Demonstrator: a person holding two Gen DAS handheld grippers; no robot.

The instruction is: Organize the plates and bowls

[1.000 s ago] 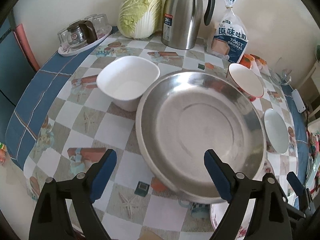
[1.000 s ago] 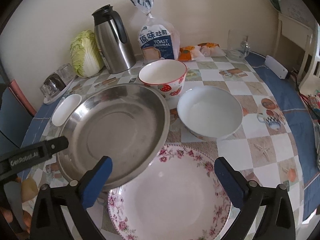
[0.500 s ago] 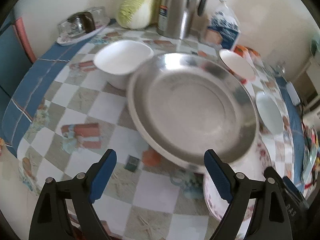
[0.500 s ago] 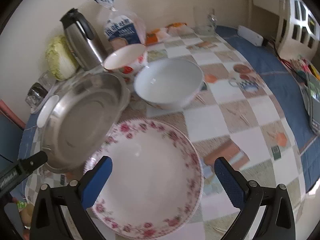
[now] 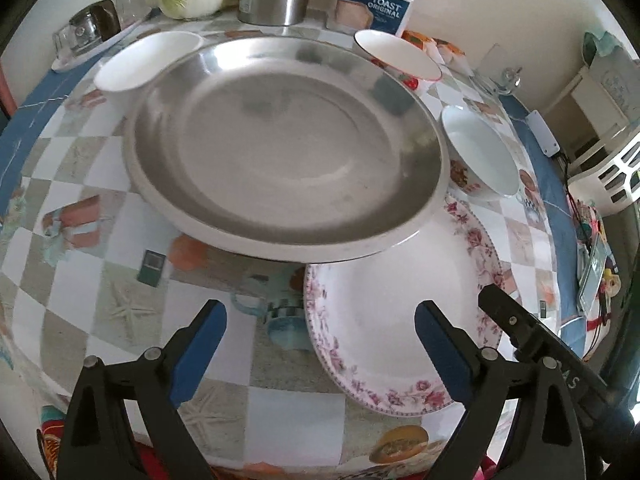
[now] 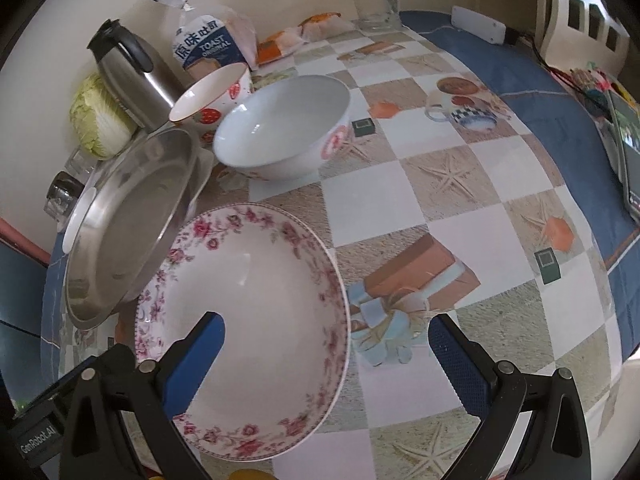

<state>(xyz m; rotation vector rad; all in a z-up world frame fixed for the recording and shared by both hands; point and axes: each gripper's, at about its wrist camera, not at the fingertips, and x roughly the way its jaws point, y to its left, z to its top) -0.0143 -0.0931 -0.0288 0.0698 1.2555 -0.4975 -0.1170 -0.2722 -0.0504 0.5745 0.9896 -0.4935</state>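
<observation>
The left gripper [image 5: 320,334] has just been opening, its fingers released above the flowered plate's [image 5: 394,320] left rim. The right gripper [image 6: 326,346] is spread wide over that plate. The steel pan [image 5: 280,140] overlaps it on the tabletop [image 5: 100,300]; 2 bowls [image 6: 280,128] stand behind.

I see a brushed, dull-sheened metal pan [image 5: 280,140], a glossy glazed floral plate [image 6: 248,320] and smooth white ceramic bowl [image 6: 280,120]. The tablecloth [image 6: 440,208] looks like slick printed plastic; at its far edge, a polished steel jug [image 6: 128,76] and clear-plastic bread bag [image 6: 212,44].
</observation>
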